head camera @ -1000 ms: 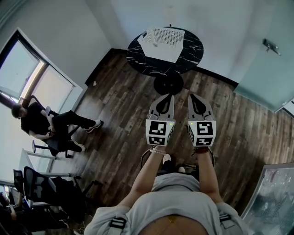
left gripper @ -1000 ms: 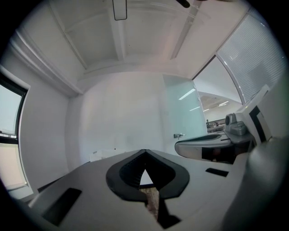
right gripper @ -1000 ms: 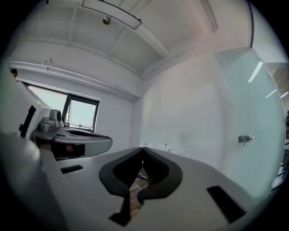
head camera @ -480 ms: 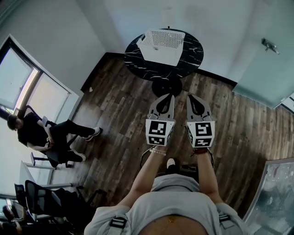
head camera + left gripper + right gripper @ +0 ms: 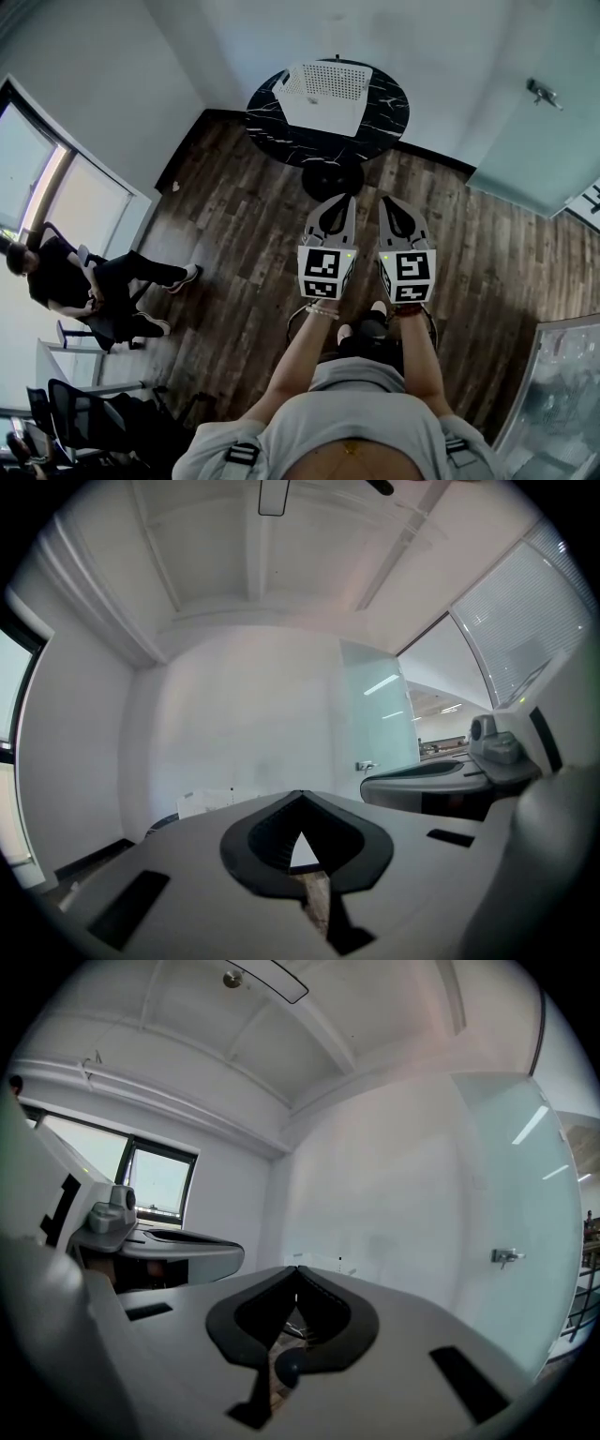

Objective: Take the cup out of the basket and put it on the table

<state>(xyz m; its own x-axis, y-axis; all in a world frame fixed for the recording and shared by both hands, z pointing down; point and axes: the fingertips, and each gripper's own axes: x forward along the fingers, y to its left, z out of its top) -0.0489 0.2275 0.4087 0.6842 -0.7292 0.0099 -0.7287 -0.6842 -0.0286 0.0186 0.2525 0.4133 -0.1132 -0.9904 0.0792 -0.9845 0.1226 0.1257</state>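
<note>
A white perforated basket [image 5: 324, 92] stands on a round black marble table [image 5: 380, 117] at the far end of the room. No cup shows; the basket's inside is hidden from here. My left gripper [image 5: 344, 198] and right gripper [image 5: 386, 198] are held side by side over the wooden floor, well short of the table. Both are shut and empty, with the jaw tips meeting in the left gripper view [image 5: 300, 796] and in the right gripper view [image 5: 297, 1269]. The basket [image 5: 202, 804] appears small and low against the wall beyond the left jaws.
A person sits on a chair [image 5: 80, 286] at the left by the window [image 5: 37, 173]. Office chairs [image 5: 84, 417] stand at the bottom left. A frosted glass door [image 5: 539, 150] with a handle is at the right. A glass panel [image 5: 562, 394] leans at the bottom right.
The table and basket have slid slightly left and grown a little in the head view as I move toward them. Both grippers keep the same pose, shut.
</note>
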